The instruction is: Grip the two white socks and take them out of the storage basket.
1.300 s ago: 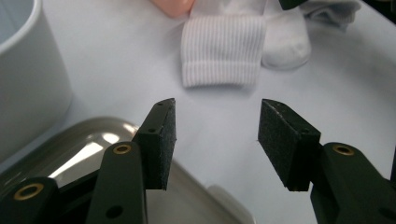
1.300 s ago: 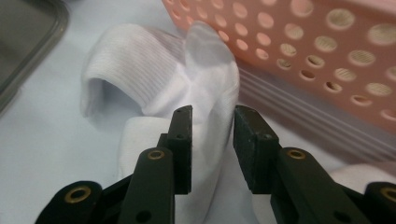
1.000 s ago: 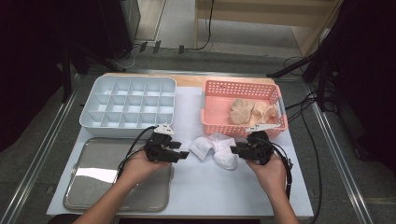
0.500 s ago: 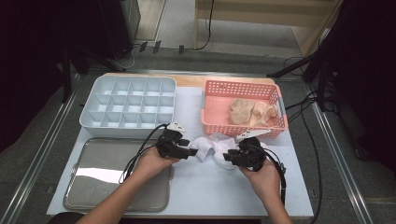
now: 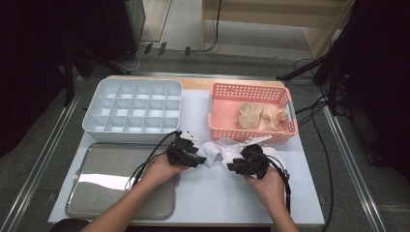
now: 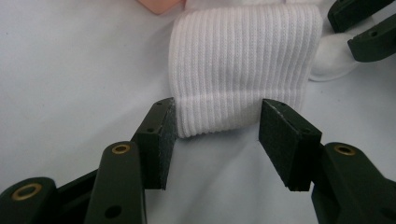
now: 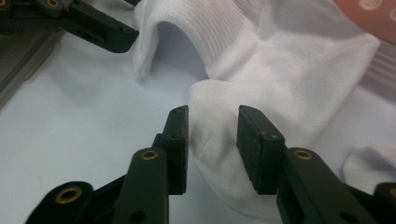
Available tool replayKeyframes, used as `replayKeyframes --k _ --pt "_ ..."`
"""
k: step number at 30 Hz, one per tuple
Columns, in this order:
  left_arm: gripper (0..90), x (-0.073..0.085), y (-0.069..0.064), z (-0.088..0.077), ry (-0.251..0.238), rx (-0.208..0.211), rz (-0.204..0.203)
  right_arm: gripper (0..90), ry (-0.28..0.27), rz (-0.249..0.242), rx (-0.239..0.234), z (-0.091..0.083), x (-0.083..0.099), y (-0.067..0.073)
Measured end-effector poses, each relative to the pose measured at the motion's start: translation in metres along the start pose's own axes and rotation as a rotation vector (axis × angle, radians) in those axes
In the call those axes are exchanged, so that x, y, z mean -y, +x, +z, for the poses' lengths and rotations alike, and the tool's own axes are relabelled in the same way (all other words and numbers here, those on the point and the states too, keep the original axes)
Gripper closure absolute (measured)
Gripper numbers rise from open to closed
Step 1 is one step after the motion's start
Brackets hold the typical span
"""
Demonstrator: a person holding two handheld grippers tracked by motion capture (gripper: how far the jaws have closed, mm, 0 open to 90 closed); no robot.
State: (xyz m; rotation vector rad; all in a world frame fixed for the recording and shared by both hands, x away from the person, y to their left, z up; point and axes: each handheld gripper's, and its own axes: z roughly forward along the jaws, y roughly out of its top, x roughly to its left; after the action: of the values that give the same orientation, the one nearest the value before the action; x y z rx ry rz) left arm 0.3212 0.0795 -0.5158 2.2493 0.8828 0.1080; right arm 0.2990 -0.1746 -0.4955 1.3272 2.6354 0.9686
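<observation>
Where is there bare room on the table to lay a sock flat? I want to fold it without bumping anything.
The white tabletop is bare in front of the white socks, between the metal tray and the table's right edge. The strip between the compartment box and the pink basket is narrow. Around the socks it is crowded by both hand-held grippers.

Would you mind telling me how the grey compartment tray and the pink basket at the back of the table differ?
The grey compartment tray is solid-walled and split into a grid of small cells, while the pink basket has perforated walls and one open space. The tray's cells look empty; the basket holds beige socks. The tray sits on the left, the basket on the right. Both are rectangular, open-topped containers standing side by side.
</observation>
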Motion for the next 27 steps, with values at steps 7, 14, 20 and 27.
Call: replayKeyframes --k 7,14,20,27 --pt "51.9 0.002 -0.003 0.001 -0.018 -0.034 -0.024 60.3 0.016 -0.016 0.010 0.010 0.003 0.003" --pt "66.7 0.004 -0.004 0.001 -0.034 -0.079 -0.011 68.2 -0.025 -0.035 0.072 0.014 0.006 0.009" --pt "80.8 0.004 -0.001 0.000 -0.026 -0.083 -0.030 85.0 -0.029 -0.012 0.104 0.015 0.004 0.005" --pt "86.2 0.002 0.003 -0.003 -0.002 -0.066 -0.066 85.4 -0.004 0.018 0.066 0.008 -0.002 0.002"
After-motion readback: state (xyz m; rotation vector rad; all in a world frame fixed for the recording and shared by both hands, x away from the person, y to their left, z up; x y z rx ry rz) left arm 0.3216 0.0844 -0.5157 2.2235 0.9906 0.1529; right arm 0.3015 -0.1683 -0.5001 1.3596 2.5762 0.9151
